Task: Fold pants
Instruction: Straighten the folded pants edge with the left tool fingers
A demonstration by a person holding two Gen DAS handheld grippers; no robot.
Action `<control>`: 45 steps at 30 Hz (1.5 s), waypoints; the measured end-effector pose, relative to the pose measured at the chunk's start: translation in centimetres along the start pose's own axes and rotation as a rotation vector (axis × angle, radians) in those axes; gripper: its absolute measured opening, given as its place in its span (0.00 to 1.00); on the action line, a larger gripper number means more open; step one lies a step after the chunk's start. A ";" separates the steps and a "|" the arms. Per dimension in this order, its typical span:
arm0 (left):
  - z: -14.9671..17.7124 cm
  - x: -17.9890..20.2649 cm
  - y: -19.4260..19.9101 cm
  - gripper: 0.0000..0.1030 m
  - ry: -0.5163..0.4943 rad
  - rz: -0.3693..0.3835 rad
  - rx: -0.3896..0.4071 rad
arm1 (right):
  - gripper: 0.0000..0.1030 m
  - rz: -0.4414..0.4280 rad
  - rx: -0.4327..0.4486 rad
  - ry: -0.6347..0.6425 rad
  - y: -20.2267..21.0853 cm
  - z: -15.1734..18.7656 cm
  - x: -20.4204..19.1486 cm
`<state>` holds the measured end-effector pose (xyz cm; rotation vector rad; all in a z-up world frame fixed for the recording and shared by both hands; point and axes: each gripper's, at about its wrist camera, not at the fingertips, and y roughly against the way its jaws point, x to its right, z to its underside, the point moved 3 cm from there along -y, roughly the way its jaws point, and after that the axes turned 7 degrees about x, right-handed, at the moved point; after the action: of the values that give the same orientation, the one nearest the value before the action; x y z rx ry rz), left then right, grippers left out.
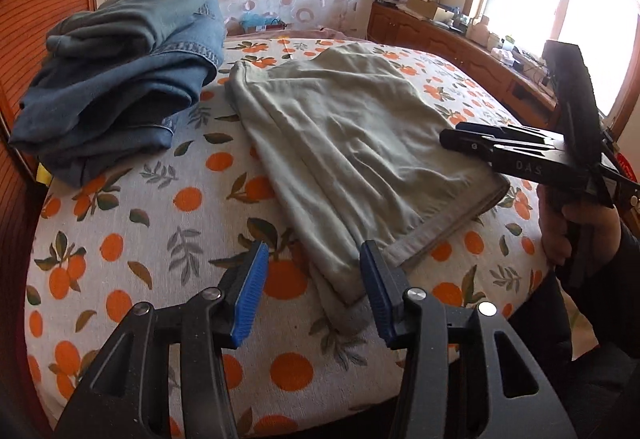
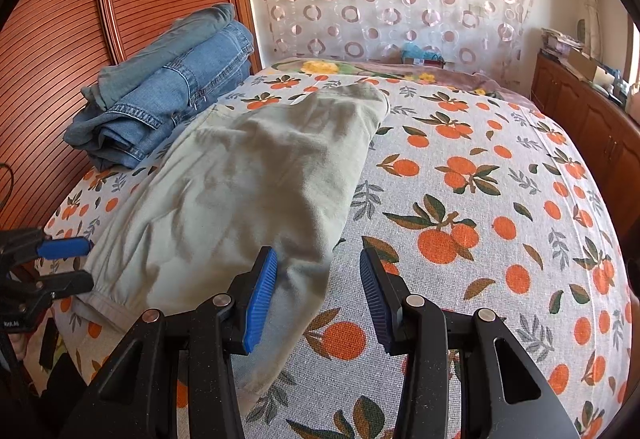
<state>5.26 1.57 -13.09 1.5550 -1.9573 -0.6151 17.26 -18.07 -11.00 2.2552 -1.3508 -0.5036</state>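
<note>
one orange-print bedsheet (image 2: 480, 199), green pants (image 2: 248, 191) flat, wood headboard (image 2: 60, 39) behind.

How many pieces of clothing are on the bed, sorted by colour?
Pale green: 1, the pants lying flat on the bedsheet.
Blue: at least 2, stacked in the denim pile; the exact number cannot be told.
Total: at least 3.

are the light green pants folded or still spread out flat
Folded, at least once: the light green pants lie doubled on the orange-print bedsheet, with stacked hem edges showing near the left claw.
</note>
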 end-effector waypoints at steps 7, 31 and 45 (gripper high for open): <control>0.4 0.6 0.4 0.34 0.010 0.069 0.006 | 0.44 0.003 -0.001 -0.003 0.0 0.0 0.0; 1.4 1.7 1.6 0.12 0.004 0.074 -0.013 | 0.43 0.000 0.001 -0.009 -0.1 0.0 0.0; 0.8 0.1 2.0 0.30 0.085 0.075 0.028 | 0.44 -0.050 0.035 -0.050 3.0 0.5 -0.9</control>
<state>3.32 1.92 -12.34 1.4920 -1.9586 -0.4843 14.45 -18.55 -9.66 2.3241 -1.3402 -0.5613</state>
